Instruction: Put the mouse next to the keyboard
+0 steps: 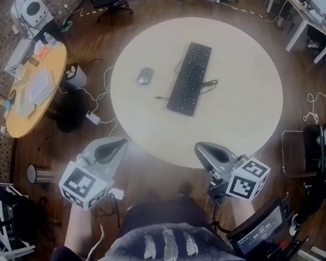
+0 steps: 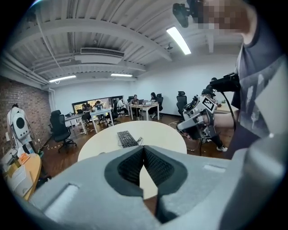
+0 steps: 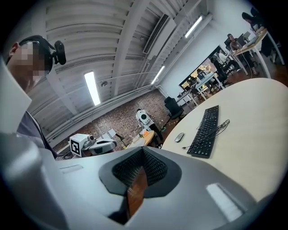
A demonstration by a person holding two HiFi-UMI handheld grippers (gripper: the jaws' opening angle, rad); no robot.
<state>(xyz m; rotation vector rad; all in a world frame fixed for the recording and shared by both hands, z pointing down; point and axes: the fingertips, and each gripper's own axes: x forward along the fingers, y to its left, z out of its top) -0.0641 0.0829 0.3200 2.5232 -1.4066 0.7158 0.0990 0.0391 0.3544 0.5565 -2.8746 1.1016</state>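
Observation:
A grey mouse (image 1: pixel 145 76) lies on the round cream table (image 1: pixel 241 100), a short way left of a black keyboard (image 1: pixel 190 76) that runs lengthwise away from me. The keyboard (image 3: pixel 204 130) and mouse (image 3: pixel 179 137) also show in the right gripper view, and the keyboard (image 2: pixel 127 138) shows in the left gripper view. My left gripper (image 1: pixel 117 144) hangs shut and empty off the table's near edge, low at the left. My right gripper (image 1: pixel 200 150) is shut and empty too, just over the near rim at the right. Both are far from the mouse.
The keyboard's cable (image 1: pixel 209 87) loops on the table to its right. A smaller wooden table (image 1: pixel 36 93) with papers stands at the left, cables and a power strip (image 1: pixel 92 117) lie on the floor, and a chair (image 1: pixel 308 151) stands at the right.

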